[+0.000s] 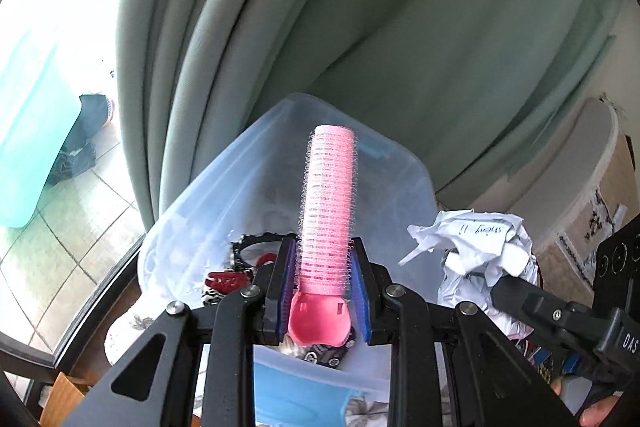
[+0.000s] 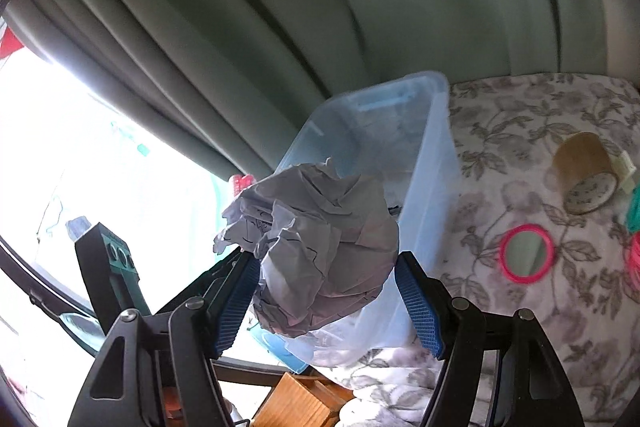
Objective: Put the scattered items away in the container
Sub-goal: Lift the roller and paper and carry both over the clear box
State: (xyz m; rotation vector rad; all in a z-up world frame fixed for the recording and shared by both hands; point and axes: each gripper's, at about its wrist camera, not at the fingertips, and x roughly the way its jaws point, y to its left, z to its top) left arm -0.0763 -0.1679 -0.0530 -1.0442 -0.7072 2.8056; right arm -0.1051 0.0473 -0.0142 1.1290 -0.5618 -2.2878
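Note:
My left gripper (image 1: 323, 259) is shut on a pink hair roller (image 1: 328, 203), which points forward over the clear plastic container (image 1: 408, 179). Inside the bin lie a black ring (image 1: 256, 243) and a red clip (image 1: 226, 281). My right gripper (image 2: 326, 277) is shut on a crumpled ball of white paper (image 2: 316, 247), held beside the bin (image 2: 436, 163). In the left wrist view that paper ball (image 1: 476, 247) hangs just right of the container with a right finger (image 1: 520, 295) under it. The other gripper's body (image 2: 108, 267) shows at the left of the right wrist view.
The bin stands on a floral cloth (image 2: 520, 307) at the edge near a green curtain (image 2: 240, 47) and a bright window (image 1: 48, 67). On the cloth to the right lie a roll of brown tape (image 2: 584, 175), a pink-rimmed round mirror (image 2: 526, 253) and a teal item (image 2: 634, 211). A wooden block (image 2: 296, 403) sits below.

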